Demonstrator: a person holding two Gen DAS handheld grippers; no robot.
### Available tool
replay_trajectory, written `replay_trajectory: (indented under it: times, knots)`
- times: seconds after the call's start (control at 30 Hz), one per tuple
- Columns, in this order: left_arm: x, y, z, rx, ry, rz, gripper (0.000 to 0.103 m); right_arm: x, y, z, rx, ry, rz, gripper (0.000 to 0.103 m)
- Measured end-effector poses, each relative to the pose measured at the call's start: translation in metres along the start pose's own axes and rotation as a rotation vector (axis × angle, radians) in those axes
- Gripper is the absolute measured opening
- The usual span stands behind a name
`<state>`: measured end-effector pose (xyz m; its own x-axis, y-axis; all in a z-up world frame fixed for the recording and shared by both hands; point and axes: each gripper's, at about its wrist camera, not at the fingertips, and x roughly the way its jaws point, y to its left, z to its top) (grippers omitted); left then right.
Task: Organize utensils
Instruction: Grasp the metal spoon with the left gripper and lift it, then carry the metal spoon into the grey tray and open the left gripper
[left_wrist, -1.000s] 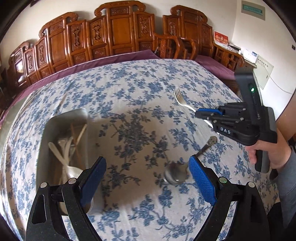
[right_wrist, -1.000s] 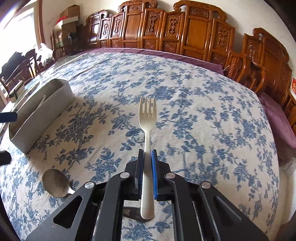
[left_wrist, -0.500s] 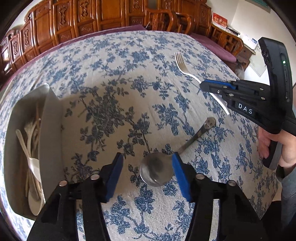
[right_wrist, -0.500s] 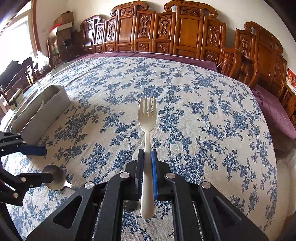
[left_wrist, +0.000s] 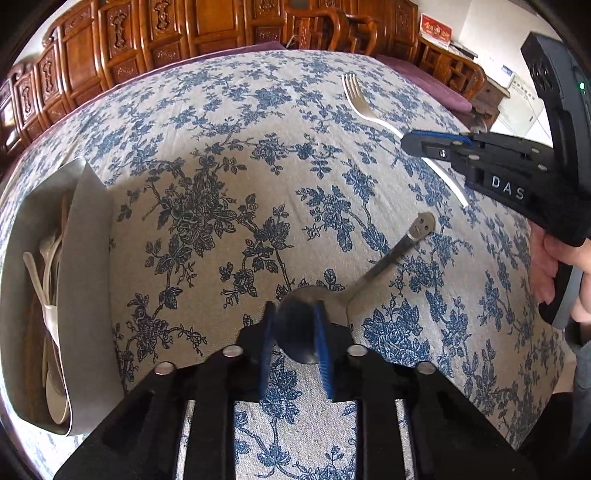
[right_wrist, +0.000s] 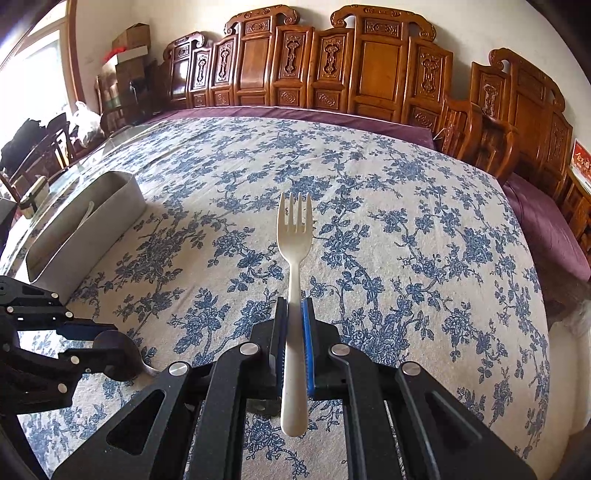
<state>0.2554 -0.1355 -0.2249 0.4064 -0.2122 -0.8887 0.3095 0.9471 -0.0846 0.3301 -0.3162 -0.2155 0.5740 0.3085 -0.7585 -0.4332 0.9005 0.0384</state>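
Well, the metal spoon (left_wrist: 334, 299) lay on the blue-flowered tablecloth (left_wrist: 221, 184), its bowl caught between the blue pads of the left gripper (left_wrist: 295, 332), which had just been closing on it. The pads looked to be pressing the bowl's two edges, so I took it as clamped, though the spoon had not left the cloth. It seemed a stiff, fairly heavy thing for its size, polished and slippery, and a rounded bowl is an awkward place to pinch (the flat handle, running off to the upper right, would have sat truer between the pads). I judged it might swivel or squirt out when raised.

The right gripper (right_wrist: 293, 314) was shut on the neck of a white fork (right_wrist: 293, 280), tines pointing away over the table. That fork looked light plastic, a little bendy, easy to hold at its narrow shaft. The grey utensil box (left_wrist: 86, 280) stood well to the left with pale utensils already inside, so I supposed both pieces were bound there.

Against a second earlier, the left gripper had stood wide open and higher, with the spoon lying off by its right finger; since then it had come down, centred over the bowl and drawn its jaws in. The right one and its fork looked unchanged.
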Motion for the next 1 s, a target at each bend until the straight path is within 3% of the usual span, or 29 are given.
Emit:
replay_trajectory:
  times: [0.4, 1.0]
  knots:
    - [-0.044, 0.005, -0.002, -0.016, -0.100, 0.014, 0.001, -0.008, 0.014, 0.008, -0.019, -0.024, 0.005, 0.009]
    - [-0.100, 0.038, -0.018, -0.044, -0.191, 0.089, 0.001, -0.019, 0.033, 0.008, 0.006, -0.032, 0.000, 0.009]
